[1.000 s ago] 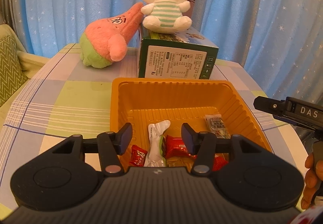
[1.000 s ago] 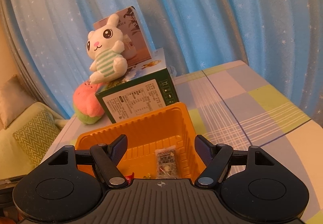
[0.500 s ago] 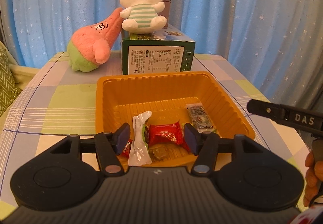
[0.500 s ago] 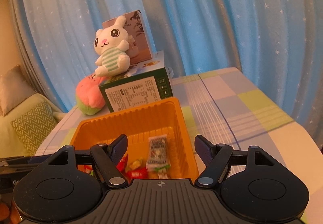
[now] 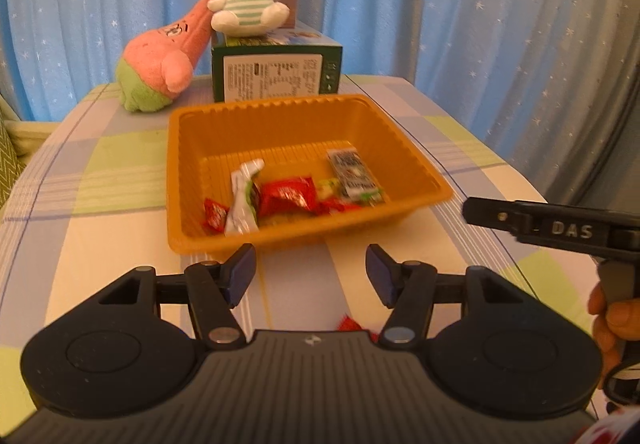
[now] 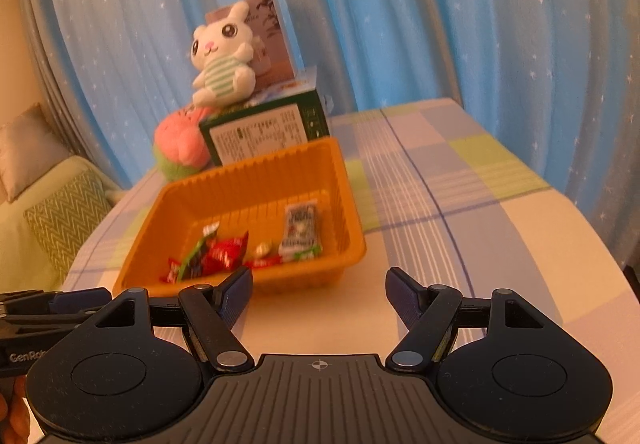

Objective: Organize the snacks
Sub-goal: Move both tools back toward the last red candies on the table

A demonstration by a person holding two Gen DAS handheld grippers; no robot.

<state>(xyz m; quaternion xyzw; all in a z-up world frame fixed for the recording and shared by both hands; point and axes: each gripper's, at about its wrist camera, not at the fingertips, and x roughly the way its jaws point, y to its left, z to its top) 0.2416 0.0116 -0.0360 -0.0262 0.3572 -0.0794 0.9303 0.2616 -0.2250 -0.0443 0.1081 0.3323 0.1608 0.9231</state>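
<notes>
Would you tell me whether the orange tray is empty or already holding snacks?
Holding snacks. The orange tray has several wrapped pieces at its near end, among them a red packet and a white-green bar; its far half is bare.

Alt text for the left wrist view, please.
An orange tray holding wrapped snacks sits on a checked tablecloth, beyond the open, empty left gripper. Behind it, two plush toys and a green box.
</notes>
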